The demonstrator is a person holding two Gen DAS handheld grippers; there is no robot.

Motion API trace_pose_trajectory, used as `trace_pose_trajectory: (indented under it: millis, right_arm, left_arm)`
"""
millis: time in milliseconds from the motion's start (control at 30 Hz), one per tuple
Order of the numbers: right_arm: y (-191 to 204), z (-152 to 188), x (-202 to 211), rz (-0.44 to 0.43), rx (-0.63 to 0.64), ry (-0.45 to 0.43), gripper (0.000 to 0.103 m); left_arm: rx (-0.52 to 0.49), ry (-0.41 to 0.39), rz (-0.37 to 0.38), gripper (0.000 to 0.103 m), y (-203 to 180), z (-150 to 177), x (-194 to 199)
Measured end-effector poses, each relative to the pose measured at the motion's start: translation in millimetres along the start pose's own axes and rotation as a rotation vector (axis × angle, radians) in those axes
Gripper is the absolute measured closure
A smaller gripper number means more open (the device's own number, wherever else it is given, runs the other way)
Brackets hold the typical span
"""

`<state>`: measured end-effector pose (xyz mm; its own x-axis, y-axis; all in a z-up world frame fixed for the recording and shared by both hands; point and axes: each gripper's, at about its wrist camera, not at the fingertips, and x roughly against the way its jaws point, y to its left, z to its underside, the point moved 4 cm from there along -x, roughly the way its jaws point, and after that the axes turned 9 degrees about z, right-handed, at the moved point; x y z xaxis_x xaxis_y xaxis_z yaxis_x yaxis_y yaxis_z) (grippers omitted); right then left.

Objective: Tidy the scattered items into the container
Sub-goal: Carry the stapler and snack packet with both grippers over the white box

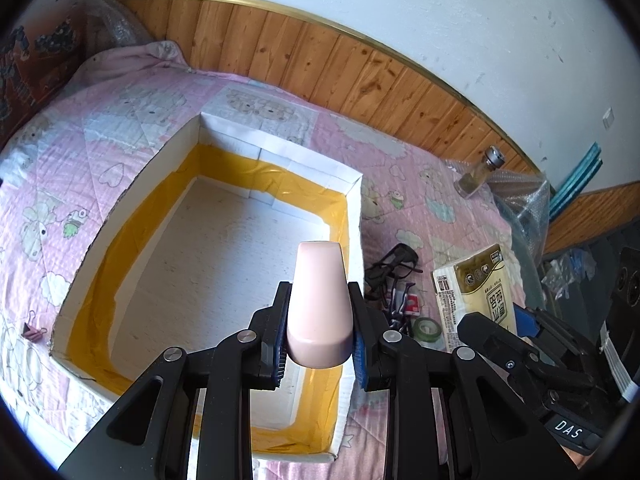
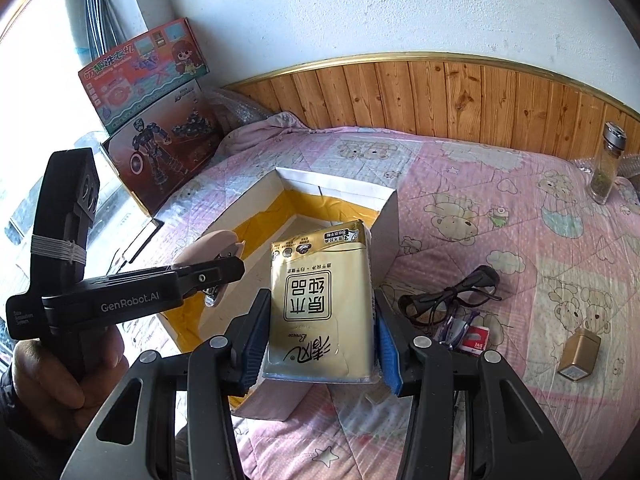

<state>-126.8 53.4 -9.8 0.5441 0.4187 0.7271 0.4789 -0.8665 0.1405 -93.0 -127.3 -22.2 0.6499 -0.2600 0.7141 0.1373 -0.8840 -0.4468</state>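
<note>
One bare white box (image 1: 224,264), left jaws clamped on pink stapler (image 1: 320,304), right jaws on tissue pack (image 2: 322,308).

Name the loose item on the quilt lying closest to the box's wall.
The black glasses, right beside the box. The gold tin and glass bottle sit much farther away.

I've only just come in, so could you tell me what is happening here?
A person is tidying a bed with two handheld grippers. The left gripper is shut on a pink stapler above the open white box. The right gripper holds a tissue pack at the box's edge. Glasses and a small gold tin lie on the quilt.
</note>
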Motion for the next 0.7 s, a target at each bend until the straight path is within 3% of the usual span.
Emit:
trace_pose_trajectory:
  millis: [700]
  right_arm:
    - [19, -25, -33, -0.037, 0.042, 0.026, 0.054]
  left_arm:
    - [0.042, 0.025, -0.02, 0.077, 29, -19, -17]
